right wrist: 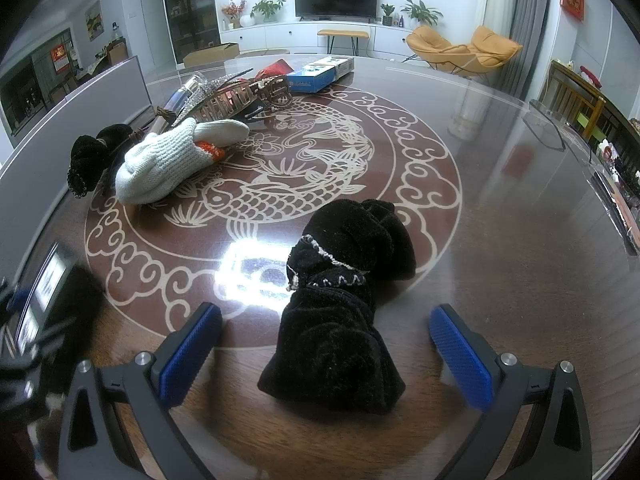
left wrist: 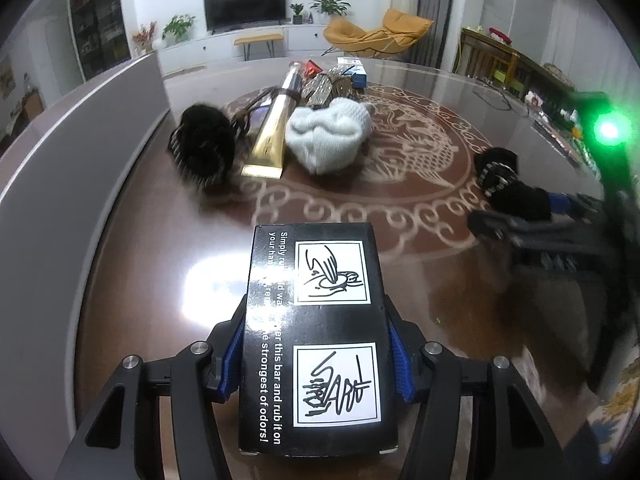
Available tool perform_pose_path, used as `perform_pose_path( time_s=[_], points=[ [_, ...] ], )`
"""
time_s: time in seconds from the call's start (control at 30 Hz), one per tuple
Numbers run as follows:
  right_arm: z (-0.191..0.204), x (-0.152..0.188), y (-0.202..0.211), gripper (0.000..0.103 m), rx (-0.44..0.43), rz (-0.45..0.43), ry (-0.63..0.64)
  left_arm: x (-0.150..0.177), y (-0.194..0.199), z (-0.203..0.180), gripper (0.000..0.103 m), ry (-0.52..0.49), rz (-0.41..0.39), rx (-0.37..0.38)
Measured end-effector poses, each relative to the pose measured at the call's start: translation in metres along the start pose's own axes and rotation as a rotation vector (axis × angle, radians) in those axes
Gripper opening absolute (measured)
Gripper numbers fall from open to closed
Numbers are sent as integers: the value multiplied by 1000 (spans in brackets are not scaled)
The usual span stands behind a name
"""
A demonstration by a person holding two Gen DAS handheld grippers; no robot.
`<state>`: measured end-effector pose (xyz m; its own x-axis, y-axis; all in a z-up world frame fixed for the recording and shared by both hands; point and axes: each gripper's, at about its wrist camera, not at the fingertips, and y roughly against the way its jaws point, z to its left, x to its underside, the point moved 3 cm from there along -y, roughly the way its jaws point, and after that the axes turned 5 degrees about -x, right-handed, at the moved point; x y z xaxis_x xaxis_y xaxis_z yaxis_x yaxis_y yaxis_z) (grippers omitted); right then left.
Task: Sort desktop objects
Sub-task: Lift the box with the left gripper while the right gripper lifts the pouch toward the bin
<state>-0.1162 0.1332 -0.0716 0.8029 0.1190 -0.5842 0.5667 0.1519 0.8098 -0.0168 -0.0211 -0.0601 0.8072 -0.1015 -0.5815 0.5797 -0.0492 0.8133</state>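
My left gripper (left wrist: 316, 356) is shut on a black box (left wrist: 316, 280) printed with white text and two hand-washing drawings; its blue pads (left wrist: 230, 360) press on the box's long sides just above the round table (left wrist: 152, 280). A black velvet piece with white zigzag trim (right wrist: 340, 304) lies on the table between the fingers of my right gripper (right wrist: 326, 314), which stands open, its blue pads (right wrist: 192, 344) well clear of the cloth. In the left wrist view, the right gripper (left wrist: 532, 224) shows at the right edge with the velvet piece (left wrist: 500, 176) at its tips.
Farther back lie a white knitted item (right wrist: 168, 160), a black fuzzy piece (left wrist: 204, 148), a gold tube (left wrist: 272, 132), a glittery belt heap (right wrist: 240, 96) and a blue box (right wrist: 320, 70). A grey panel (left wrist: 60, 160) borders the table's left edge.
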Motion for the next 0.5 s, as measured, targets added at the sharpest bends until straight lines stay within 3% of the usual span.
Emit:
perform_pose_path(
  time_s=[0.13, 0.43, 0.5],
  points=[
    [0, 0, 0, 103, 0, 0, 0, 19, 16, 13, 58, 83, 16, 26],
    [0, 0, 0, 103, 0, 1, 0, 27, 30, 33, 58, 123, -11, 44],
    [3, -4, -2, 103, -29, 71, 32, 28, 33, 36, 58, 130, -23, 47]
  ],
)
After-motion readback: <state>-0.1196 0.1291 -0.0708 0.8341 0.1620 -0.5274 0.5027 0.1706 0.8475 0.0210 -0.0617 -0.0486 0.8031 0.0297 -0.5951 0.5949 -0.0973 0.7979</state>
